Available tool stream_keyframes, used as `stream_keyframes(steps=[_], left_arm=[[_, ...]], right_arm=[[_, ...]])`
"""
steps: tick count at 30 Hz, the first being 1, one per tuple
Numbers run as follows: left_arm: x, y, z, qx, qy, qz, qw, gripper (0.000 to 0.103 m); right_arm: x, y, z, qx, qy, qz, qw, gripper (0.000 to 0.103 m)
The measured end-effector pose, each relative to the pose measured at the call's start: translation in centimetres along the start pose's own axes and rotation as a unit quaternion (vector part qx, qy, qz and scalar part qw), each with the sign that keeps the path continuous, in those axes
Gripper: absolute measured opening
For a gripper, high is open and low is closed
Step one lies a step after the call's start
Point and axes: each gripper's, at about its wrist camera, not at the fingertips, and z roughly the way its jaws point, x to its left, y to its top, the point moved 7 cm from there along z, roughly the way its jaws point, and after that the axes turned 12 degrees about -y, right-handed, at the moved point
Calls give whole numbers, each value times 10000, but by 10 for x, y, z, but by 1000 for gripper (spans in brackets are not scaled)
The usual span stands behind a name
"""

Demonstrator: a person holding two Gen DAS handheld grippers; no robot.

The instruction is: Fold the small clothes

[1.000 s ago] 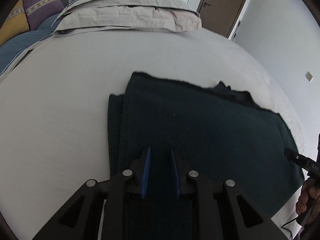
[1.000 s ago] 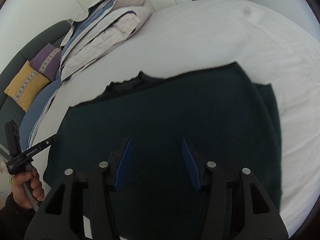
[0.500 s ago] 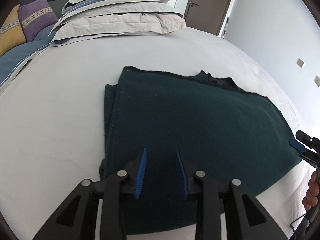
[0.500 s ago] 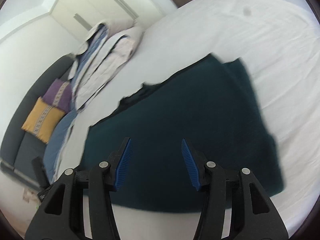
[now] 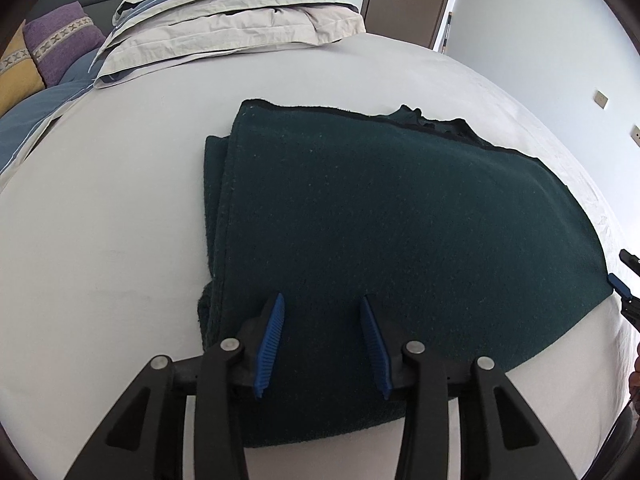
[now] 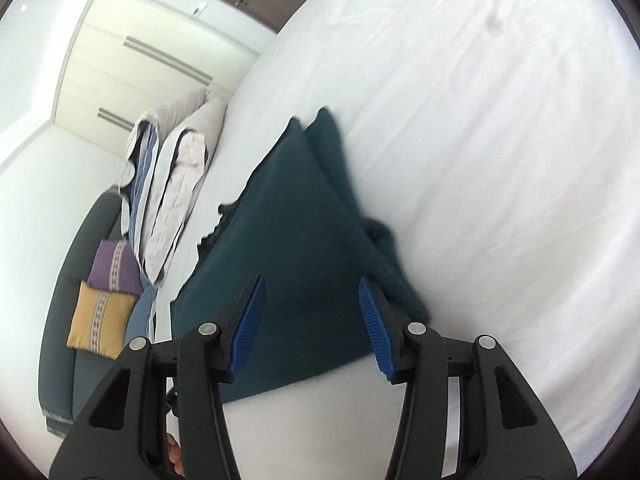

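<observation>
The dark green garment [image 5: 400, 240] is lying folded flat on the white bed sheet [image 5: 100, 240], with a second layer peeking out along its left edge and a ragged darker edge running along the far side. The left gripper [image 5: 322, 340] is hovering over the near edge of the garment with its blue fingers [image 5: 270, 340] spread apart and nothing between them; a second ago they were standing much closer together, so the gap has been widening, and more of the garment and sheet is now showing than before. At the right edge of the left view, the tip of the right gripper [image 5: 624, 284] is sitting just beside the garment's right corner.

In the right view the right gripper [image 6: 316, 324] is also standing open and empty, its fingers [image 6: 250, 328] framing the garment [image 6: 288, 248]. This view is now tilting sharply compared with half a second ago, with the garment running diagonally and its far corner pointing upward.

A stack of folded bedding [image 5: 232, 20] is resting at the far end of the bed, and purple [image 5: 64, 36] and yellow [image 6: 100, 324] cushions are leaning on a dark sofa [image 6: 64, 320] beyond it
</observation>
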Motion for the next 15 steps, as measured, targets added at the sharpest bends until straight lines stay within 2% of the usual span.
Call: stream_keyframes(steps=[6, 11, 15], left_arm=[[1, -2, -2, -31, -87, 0, 10000, 44], [6, -7, -6, -235, -349, -168, 9990, 44], [7, -9, -7, -275, -459, -229, 9983, 44]], right_arm=[[1, 12, -40, -492, -538, -598, 9955, 50], [10, 19, -32, -516, -1144, -1251, 9842, 50], [11, 15, -25, -467, -1327, -1499, 9786, 50]])
